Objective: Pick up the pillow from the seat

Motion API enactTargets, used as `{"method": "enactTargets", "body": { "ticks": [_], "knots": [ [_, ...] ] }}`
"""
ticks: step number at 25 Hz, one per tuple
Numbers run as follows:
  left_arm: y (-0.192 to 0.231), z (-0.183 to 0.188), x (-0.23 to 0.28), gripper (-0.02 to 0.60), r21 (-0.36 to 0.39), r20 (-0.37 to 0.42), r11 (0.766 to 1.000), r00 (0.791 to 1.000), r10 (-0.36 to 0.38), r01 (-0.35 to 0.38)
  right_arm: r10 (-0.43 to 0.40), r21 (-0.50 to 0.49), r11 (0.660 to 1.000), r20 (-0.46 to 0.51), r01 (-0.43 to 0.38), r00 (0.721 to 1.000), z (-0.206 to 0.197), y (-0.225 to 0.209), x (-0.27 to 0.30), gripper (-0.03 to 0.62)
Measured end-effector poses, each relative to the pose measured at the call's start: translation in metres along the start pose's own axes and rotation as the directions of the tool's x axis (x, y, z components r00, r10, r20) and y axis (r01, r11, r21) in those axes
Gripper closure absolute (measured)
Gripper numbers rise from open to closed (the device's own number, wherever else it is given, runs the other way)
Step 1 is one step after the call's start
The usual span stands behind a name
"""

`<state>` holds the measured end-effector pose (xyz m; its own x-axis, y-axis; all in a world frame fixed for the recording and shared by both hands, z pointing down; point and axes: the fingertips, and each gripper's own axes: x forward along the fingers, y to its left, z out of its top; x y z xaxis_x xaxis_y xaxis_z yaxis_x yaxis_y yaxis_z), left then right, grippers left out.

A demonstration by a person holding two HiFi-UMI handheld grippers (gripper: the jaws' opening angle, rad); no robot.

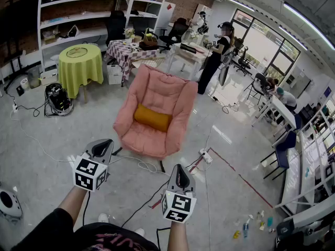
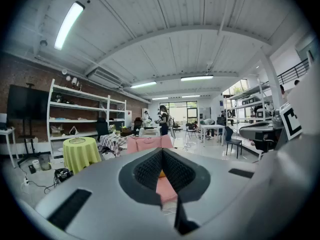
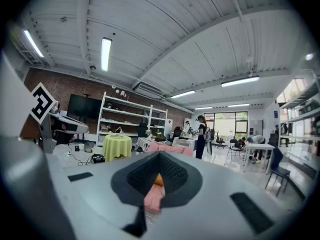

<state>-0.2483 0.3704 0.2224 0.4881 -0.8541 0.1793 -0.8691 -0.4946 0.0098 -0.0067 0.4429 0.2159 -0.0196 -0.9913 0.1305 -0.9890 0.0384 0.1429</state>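
An orange pillow [image 1: 152, 117] lies across the seat of a pink armchair [image 1: 172, 95] in the middle of the floor. Both grippers are held in the air short of the chair's front, pointing toward it, apart from it. My left gripper [image 1: 101, 149] is shut and holds nothing; in the left gripper view its jaws [image 2: 162, 150] meet, with the armchair [image 2: 166, 190] showing through the notch. My right gripper [image 1: 180, 178] is shut and holds nothing as well; between its jaws [image 3: 160, 154] a sliver of the pillow [image 3: 158, 179] and the pink seat [image 3: 152, 197] show.
A round table with a yellow-green cloth [image 1: 79, 61] and a checkered table [image 1: 125, 48] stand behind the chair, white shelves [image 1: 78, 14] beyond. A person [image 1: 214, 56] stands at the back right. Cables and a power strip [image 1: 205, 156] lie on the floor near the chair.
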Motion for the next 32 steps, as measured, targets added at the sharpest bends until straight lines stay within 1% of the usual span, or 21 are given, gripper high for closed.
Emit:
{"method": "enactTargets", "body": {
  "ticks": [6,14,18,27,32],
  "knots": [
    [-0.006,-0.004,-0.004,0.572,0.016,0.005,1.000,1.000,0.005,-0.005,0.004,-0.002,1.000,0.006,-0.004,1.000,-0.006,0.000,-0.004,0.574],
    [-0.011,-0.003,-0.007,0.572,0.002,0.002,1.000,1.000,0.006,-0.006,0.004,-0.001,1.000,0.008,-0.004,1.000,-0.005,-0.005,-0.008,0.574],
    [-0.018,-0.006,-0.006,0.572,0.005,-0.005,1.000,1.000,0.004,-0.004,0.008,0.010,1.000,0.030,-0.009,1.000,-0.005,-0.009,-0.012,0.574],
    [-0.047,-0.014,-0.005,0.572,0.013,-0.029,1.000,1.000,-0.005,0.006,0.011,0.027,1.000,0.038,-0.012,0.999,-0.017,-0.028,-0.025,0.574],
    [-0.075,-0.016,0.006,0.572,0.027,-0.036,1.000,0.999,-0.002,0.003,0.035,0.022,0.999,0.066,-0.036,0.997,-0.022,-0.050,-0.030,0.574]
  ]
}}
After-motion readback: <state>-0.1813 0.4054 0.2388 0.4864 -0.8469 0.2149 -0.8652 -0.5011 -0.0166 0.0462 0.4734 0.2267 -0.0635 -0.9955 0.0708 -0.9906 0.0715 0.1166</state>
